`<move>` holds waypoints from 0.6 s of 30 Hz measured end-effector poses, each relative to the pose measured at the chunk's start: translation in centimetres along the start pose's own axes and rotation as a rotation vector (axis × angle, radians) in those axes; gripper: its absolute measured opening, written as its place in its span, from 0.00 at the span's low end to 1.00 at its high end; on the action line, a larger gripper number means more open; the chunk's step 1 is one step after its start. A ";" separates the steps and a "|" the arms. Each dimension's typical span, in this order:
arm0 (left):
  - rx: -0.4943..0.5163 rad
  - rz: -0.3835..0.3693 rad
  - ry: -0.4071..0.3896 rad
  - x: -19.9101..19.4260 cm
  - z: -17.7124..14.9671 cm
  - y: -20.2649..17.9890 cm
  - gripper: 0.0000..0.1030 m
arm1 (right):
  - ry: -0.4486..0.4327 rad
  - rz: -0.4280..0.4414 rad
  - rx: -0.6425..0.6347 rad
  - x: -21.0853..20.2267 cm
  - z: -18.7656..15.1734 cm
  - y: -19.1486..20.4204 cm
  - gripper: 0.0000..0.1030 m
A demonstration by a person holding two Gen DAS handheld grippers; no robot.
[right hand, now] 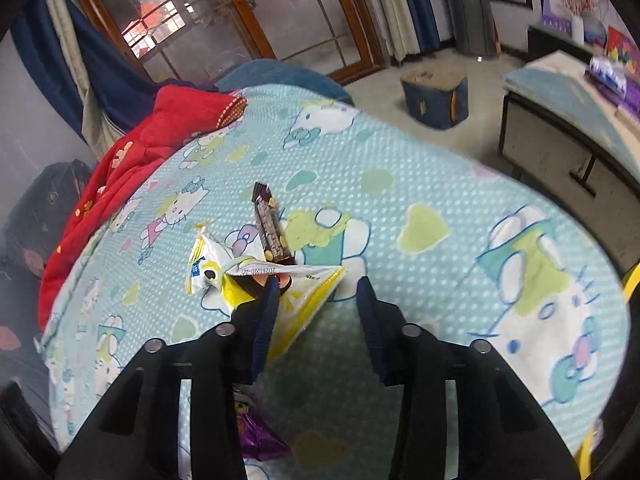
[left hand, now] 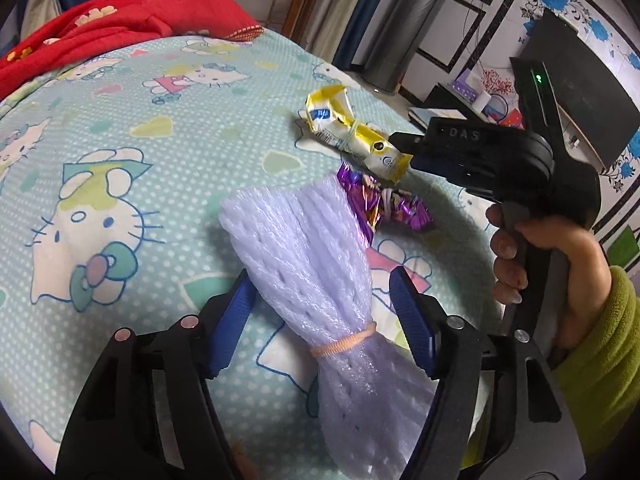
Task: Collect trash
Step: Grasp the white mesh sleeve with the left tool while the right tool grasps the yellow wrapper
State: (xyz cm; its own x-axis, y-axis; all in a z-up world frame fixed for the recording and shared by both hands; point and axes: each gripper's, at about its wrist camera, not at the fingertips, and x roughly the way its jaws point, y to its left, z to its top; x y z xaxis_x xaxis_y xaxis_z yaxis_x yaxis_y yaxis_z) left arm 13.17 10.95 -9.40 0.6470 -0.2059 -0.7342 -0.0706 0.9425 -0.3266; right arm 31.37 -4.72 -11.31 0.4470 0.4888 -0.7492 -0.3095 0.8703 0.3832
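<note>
A white foam net bundle (left hand: 316, 248), tied with a rubber band, lies on the bed sheet (left hand: 120, 152). My left gripper (left hand: 324, 312) is open astride the bundle's tied neck, with gaps at both blue pads. A crumpled yellow-and-white wrapper (right hand: 240, 276) lies further out, also in the left wrist view (left hand: 352, 132). My right gripper (right hand: 316, 304) is open with the wrapper's lower corner between its fingers; the right finger stands apart from it. A purple foil wrapper (left hand: 384, 204) sits beside the foam. A brown snack-bar wrapper (right hand: 270, 224) lies just beyond the yellow one.
A red quilt (left hand: 112, 24) is heaped at the far end of the bed. A person's hand (left hand: 552, 264) in a green sleeve grips the right gripper's handle. Beyond the bed are a metal cylinder (left hand: 412, 20), a dark screen (left hand: 580, 92), a blue stool (right hand: 436, 100) and a low cabinet (right hand: 560, 140).
</note>
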 end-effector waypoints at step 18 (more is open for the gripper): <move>-0.021 -0.007 -0.016 -0.6 0.1 0.5 0.21 | -0.131 0.051 -0.107 -4.1 -2.5 2.0 0.05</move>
State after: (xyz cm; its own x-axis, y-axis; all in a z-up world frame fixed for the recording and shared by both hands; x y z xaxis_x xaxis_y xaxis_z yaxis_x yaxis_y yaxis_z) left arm 12.85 11.60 -9.06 0.6596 -0.2083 -0.7221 -0.0814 0.9353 -0.3442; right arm 26.79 -5.16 -8.84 0.5321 0.5418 -0.6506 -0.4187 0.8363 0.3540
